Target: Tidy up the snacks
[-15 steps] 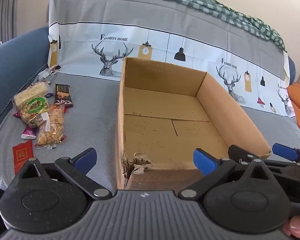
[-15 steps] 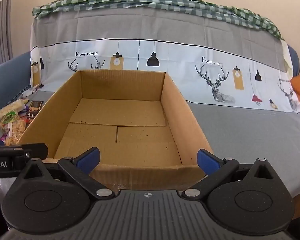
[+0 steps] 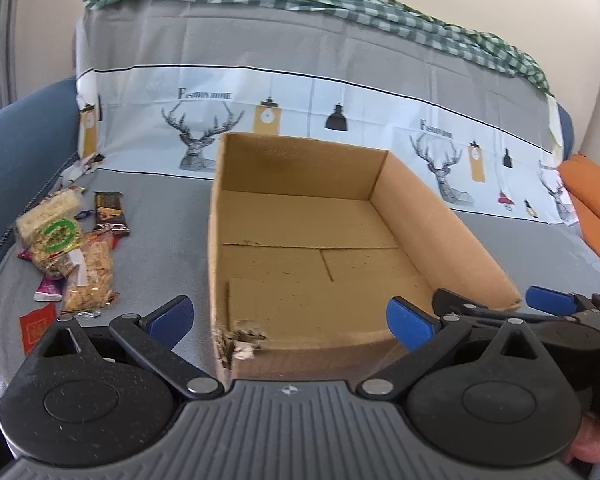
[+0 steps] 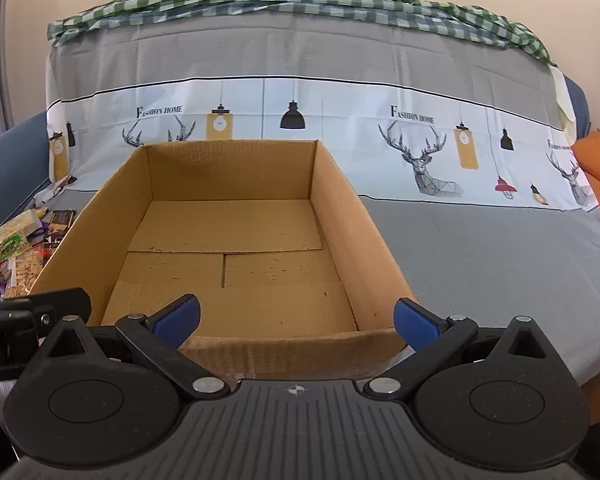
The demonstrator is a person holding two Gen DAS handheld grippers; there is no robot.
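both pairs of blue-tipped fingers (image 3: 168, 314) are spread wide with nothing between them; the left gripper (image 3: 290, 320) hangs over the near-left corner of the cardboard box (image 3: 312, 240), the right gripper (image 4: 296, 318) over its near wall. the box sits open-topped and bare inside, probably set mid-sofa as the collecting bin, with the snacks (image 3: 66, 248) heaped on the grey cover (image 3: 160, 220) just beside its left wall (within the left gripper's reach). against the earlier frame, both views look nearly unchanged, only shifted a little

Matt corrugated cardboard box (image 3: 440, 216); glossy plastic snack packets (image 3: 66, 244); smooth printed cloth (image 3: 380, 100).
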